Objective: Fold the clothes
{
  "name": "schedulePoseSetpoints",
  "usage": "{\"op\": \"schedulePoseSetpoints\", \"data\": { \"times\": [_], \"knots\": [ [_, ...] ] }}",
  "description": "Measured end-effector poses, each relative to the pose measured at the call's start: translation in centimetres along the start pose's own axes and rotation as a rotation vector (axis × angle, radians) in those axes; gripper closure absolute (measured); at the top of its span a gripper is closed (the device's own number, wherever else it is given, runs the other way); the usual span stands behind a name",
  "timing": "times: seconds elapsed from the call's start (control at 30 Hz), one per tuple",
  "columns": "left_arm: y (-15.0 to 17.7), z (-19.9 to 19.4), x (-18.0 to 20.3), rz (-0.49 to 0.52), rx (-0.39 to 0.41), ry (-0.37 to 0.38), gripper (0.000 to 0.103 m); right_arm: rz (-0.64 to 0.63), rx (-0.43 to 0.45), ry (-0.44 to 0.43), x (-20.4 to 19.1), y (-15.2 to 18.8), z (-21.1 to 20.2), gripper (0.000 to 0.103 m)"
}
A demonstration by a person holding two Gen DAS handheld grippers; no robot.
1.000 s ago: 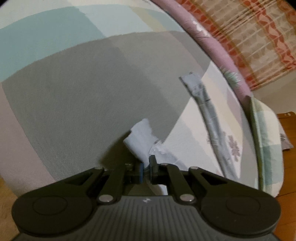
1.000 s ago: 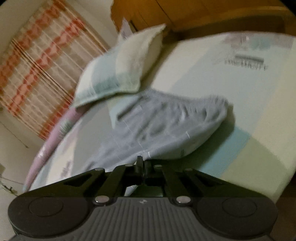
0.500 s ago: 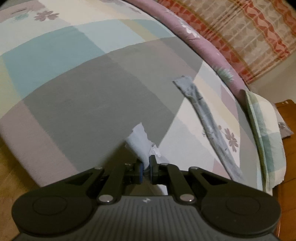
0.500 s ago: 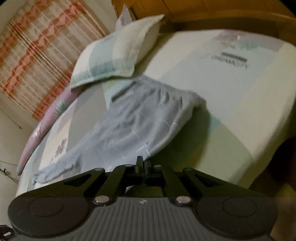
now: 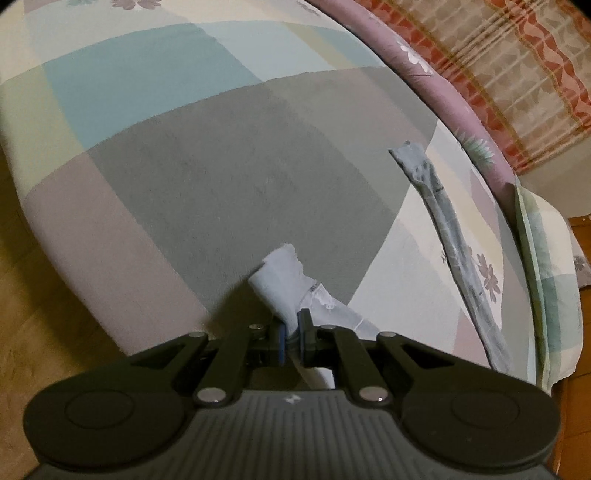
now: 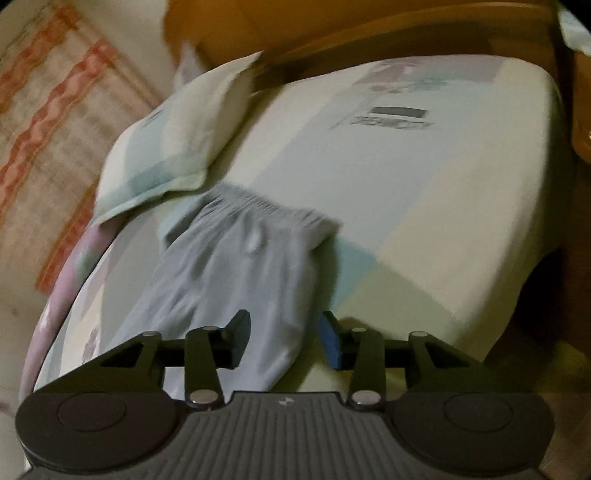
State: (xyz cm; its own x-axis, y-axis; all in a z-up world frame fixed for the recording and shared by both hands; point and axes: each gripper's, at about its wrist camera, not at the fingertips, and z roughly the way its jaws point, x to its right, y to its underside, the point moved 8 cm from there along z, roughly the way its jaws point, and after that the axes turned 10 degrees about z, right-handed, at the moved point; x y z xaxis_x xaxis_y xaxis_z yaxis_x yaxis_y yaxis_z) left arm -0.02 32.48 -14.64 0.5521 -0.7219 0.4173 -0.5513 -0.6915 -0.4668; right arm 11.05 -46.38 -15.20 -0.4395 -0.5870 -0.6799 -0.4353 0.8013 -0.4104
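Pale blue-grey trousers [image 6: 236,273] of thin, soft cloth with faint check lines lie spread on the bed [image 6: 424,206], their gathered elastic waistband at the far end, just beside a plump patchwork pillow [image 6: 166,147]. The right tool [image 6: 284,338] hangs released above them, its jaws wide apart over the near part of the cloth; this view is blurred. The left tool [image 5: 291,334] is clenched on one trouser cuff [image 5: 282,275], which stands up in a crumpled tube between the blue pads. Only the left view shows the other leg [image 5: 454,243], a long narrow strip running along the right side of the sheet, and the striped curtain [image 5: 509,70] beyond the mauve bed edge. Only the right view shows the wooden headboard [image 6: 332,33].
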Motion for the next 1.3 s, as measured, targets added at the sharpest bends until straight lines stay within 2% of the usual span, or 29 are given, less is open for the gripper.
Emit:
{"op": "schedulePoseSetpoints", "data": {
  "times": [0.07,0.1,0.13,0.37,0.47,0.57,0.63,0.73,0.8,0.87,0.93,0.97,1.03,1.07,1.17,1.27,1.3],
  "knots": [
    [0.0,0.0,0.1,0.002,0.000,-0.001,0.098,0.014,0.010,-0.009,0.6,-0.6,0.9,0.063],
    [0.1,-0.1,0.1,0.002,0.001,0.000,0.098,0.017,0.004,-0.021,0.6,-0.7,1.1,0.091],
    [0.1,-0.1,0.1,0.002,0.001,0.000,0.098,0.021,-0.003,-0.031,0.7,-0.9,1.4,0.101],
    [0.2,-0.6,0.1,0.024,0.001,-0.001,0.095,-0.045,0.063,0.036,0.9,-2.1,-1.1,0.100],
    [-0.2,-1.3,0.5,0.046,0.023,-0.001,0.095,-0.160,0.071,0.068,-0.6,-1.8,-1.9,0.099],
    [-0.8,-2.1,1.2,0.075,0.044,0.011,0.094,-0.222,0.099,0.086,-2.4,-2.0,-2.5,0.092],
    [-0.9,-2.2,1.1,0.088,0.042,-0.003,0.091,-0.272,0.121,0.108,-3.7,-2.1,-2.9,0.076],
    [-0.7,-2.4,0.0,0.105,0.026,-0.059,0.089,-0.324,0.134,0.078,-6.0,-1.8,-3.6,0.064],
    [-0.7,-2.9,-1.3,0.112,0.035,-0.123,0.089,-0.350,0.133,0.055,-7.4,-1.4,-3.9,0.058],
    [-1.0,-3.8,-2.5,0.120,0.055,-0.182,0.088,-0.386,0.092,0.028,-9.1,-0.2,-3.4,0.057],
    [-1.3,-4.4,-2.2,0.158,0.075,-0.187,0.085,-0.423,0.051,0.001,-10.7,1.0,-3.0,0.055],
    [-1.3,-4.5,-1.4,0.193,0.079,-0.168,0.082,-0.441,0.031,-0.013,-11.6,1.6,-2.8,0.053],
    [-1.3,-4.6,0.2,0.263,0.086,-0.131,0.072,-0.479,-0.016,-0.041,-13.3,2.9,-2.2,0.042],
    [-0.9,-4.2,1.6,0.326,0.075,-0.104,0.070,-0.511,-0.061,-0.059,-14.4,4.3,-1.5,0.037],
    [1.7,-2.3,6.7,0.564,0.007,-0.048,0.066,-0.627,-0.197,-0.099,-17.4,9.4,0.7,0.036],
    [4.9,-0.3,10.5,0.776,-0.025,-0.056,0.065,-0.767,-0.294,-0.114,-20.1,15.1,2.9,0.033],
    [5.6,0.4,11.2,0.821,-0.022,-0.060,0.062,-0.813,-0.320,-0.124,-20.9,16.9,3.5,0.032]
  ]
}}
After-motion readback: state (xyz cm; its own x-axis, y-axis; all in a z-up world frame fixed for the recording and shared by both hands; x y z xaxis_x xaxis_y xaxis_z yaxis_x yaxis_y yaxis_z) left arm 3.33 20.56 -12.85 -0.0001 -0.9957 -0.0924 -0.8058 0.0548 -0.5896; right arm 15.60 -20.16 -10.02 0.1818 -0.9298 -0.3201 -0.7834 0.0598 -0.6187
